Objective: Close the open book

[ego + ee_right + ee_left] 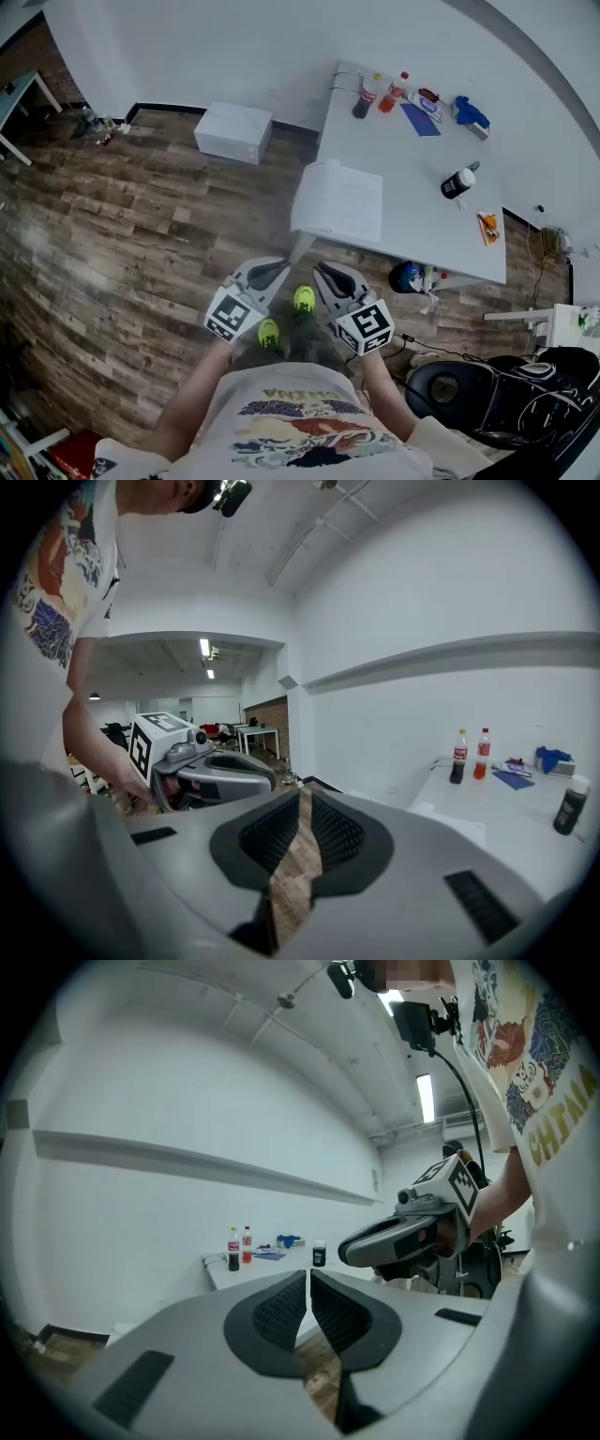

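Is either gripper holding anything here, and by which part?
Nothing is held. The left gripper and the right gripper both have their jaws together with nothing between them; the open book lies apart on the table.

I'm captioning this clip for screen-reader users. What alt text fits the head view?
Seen from above, a person holds a left hand-held gripper and a right hand-held gripper side by side over a wood-plank floor, facing a white table. An open white-paged book lies at the table's near corner, untouched.

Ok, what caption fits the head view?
Left tongs and right tongs point at the open book on the white table.
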Demonstrator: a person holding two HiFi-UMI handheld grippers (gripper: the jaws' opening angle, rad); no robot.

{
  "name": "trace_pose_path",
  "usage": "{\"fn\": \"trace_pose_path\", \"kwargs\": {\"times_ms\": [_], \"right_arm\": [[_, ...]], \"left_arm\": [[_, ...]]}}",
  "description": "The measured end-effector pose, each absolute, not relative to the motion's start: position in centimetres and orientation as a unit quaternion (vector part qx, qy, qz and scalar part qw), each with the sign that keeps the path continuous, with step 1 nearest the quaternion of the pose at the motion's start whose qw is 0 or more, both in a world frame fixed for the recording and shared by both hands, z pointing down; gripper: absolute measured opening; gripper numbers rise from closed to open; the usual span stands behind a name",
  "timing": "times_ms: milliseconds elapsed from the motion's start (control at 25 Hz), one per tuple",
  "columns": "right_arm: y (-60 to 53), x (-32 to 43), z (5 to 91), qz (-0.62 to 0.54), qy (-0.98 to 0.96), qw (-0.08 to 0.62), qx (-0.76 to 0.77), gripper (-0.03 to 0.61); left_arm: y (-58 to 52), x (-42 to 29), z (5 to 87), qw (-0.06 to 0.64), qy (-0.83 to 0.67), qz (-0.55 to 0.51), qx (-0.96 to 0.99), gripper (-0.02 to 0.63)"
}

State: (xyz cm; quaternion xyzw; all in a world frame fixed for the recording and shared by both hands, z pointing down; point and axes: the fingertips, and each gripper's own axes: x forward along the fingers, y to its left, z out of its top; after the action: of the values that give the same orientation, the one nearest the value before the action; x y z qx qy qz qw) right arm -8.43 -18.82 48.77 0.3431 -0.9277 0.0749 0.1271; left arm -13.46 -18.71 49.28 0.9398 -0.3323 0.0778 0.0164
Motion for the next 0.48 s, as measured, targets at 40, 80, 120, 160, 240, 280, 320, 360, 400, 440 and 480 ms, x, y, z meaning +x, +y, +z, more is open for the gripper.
{"fn": "trace_pose_path", "kwargs": {"times_ms": [40,80,120,160,240,280,320,360,400,440,480], "right_arm": [[-19.0,-8.5,48.9,0.076,-0.928,0.128,0.341,0.034],[-19.2,-8.6,49.0,0.077,-0.929,0.128,0.339,0.034],[-19.4,-8.7,49.1,0.079,-0.929,0.129,0.338,0.034],[-19.6,-8.7,49.2,0.08,-0.929,0.129,0.336,0.034],[-20.3,-8.7,49.4,0.082,-0.929,0.129,0.336,0.034],[-20.7,-8.6,49.4,0.084,-0.929,0.127,0.336,0.034],[-21.2,-8.4,49.5,0.086,-0.929,0.126,0.336,0.034],[-21.6,-8.3,49.7,0.088,-0.929,0.124,0.336,0.034],[-21.9,-8.2,49.8,0.09,-0.93,0.124,0.335,0.034],[-22.3,-8.1,50.0,0.092,-0.93,0.124,0.334,0.034],[-22.6,-8.0,50.3,0.094,-0.93,0.124,0.332,0.034]], "left_arm": [[-18.8,-13.5,49.5,0.017,-0.33,0.079,0.94,0.014],[-18.9,-13.5,49.6,0.019,-0.329,0.079,0.941,0.014],[-18.9,-13.6,49.8,0.021,-0.328,0.078,0.941,0.014],[-19.0,-13.6,49.9,0.024,-0.328,0.078,0.941,0.014],[-19.4,-13.7,50.4,0.029,-0.329,0.082,0.94,0.014],[-19.7,-13.6,50.7,0.03,-0.33,0.086,0.939,0.014],[-20.0,-13.6,51.0,0.032,-0.332,0.09,0.939,0.014],[-20.4,-13.5,51.3,0.035,-0.333,0.094,0.938,0.014],[-20.7,-13.5,51.5,0.038,-0.334,0.097,0.937,0.014],[-21.1,-13.4,51.8,0.04,-0.336,0.1,0.936,0.014],[-21.4,-13.3,52.1,0.043,-0.337,0.103,0.935,0.014]]}}
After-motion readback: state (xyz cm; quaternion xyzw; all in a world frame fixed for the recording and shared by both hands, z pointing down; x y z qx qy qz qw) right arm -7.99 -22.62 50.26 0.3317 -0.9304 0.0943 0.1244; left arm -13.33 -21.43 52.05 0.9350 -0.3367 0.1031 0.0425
